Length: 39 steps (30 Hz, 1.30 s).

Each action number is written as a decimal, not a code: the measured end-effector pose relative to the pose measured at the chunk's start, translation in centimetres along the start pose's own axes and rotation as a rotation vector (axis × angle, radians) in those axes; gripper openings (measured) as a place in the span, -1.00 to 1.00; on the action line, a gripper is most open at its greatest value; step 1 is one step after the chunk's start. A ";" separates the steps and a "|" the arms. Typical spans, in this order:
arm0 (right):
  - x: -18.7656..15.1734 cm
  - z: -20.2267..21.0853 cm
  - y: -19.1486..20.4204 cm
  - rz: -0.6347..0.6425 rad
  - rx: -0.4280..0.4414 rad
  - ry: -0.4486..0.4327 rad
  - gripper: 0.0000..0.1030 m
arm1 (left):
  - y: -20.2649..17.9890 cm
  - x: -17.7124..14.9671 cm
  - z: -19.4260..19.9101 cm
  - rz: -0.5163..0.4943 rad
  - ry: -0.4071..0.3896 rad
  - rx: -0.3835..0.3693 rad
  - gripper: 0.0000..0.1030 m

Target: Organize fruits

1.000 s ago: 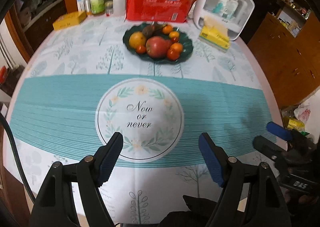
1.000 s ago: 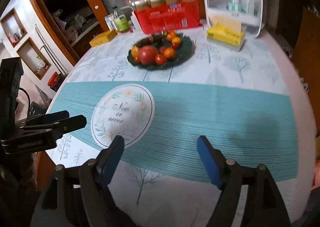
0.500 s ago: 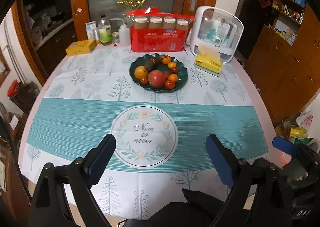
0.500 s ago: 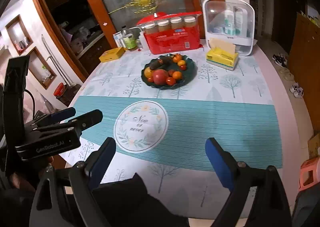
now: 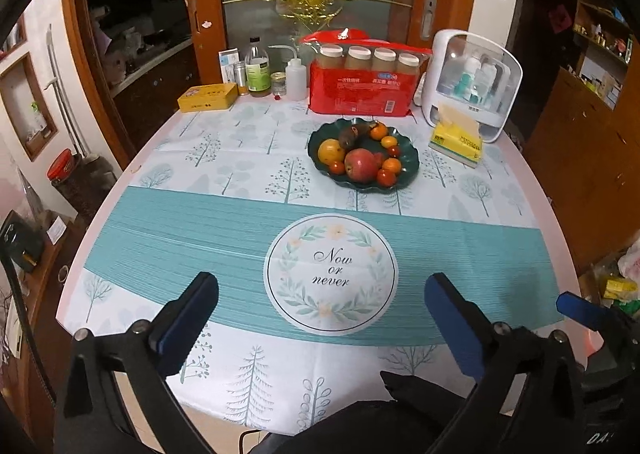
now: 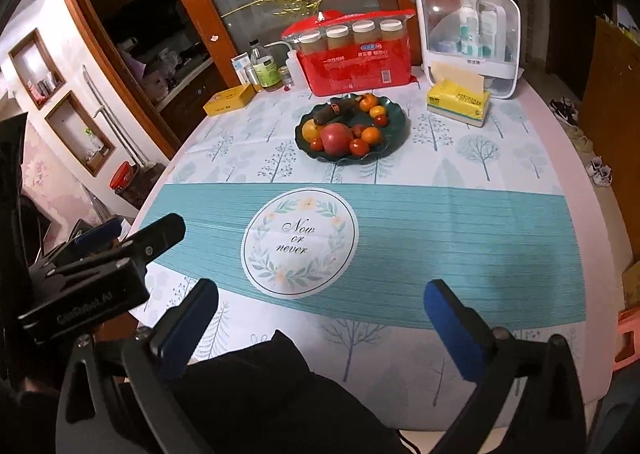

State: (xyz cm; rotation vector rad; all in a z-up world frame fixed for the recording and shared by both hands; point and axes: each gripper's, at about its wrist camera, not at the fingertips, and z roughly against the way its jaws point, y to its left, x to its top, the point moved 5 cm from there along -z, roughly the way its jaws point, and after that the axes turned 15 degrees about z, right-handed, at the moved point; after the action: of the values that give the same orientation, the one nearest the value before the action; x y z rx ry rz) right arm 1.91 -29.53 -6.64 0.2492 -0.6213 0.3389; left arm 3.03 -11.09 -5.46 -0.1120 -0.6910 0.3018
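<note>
Fruit piled in dark green scalloped plate at far side of tabletop. Left tongs and right tongs spread wide, empty, near front edge. Red apple: likely firm, smooth; grip across widest part. Small tomatoes: likely soft; squeeze lightly.

bare cloth before plate, boxes behind
</note>
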 end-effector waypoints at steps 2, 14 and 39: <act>-0.1 -0.1 0.0 -0.013 -0.012 0.006 1.00 | 0.1 -0.1 -0.4 -0.006 0.016 0.002 0.99; -0.1 -0.1 -0.1 -0.066 -0.053 0.010 1.00 | -0.4 -0.2 -2.0 -0.036 0.076 -0.004 0.99; 0.2 -1.0 0.3 -0.073 -0.045 0.026 1.00 | -0.5 0.5 -2.4 -0.066 0.059 0.008 0.99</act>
State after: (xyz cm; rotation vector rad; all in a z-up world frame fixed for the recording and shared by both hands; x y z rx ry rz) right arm 2.44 -28.85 -7.23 0.2233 -0.5922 0.2571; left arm 5.06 -11.39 -6.84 -0.0898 -0.6332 0.2371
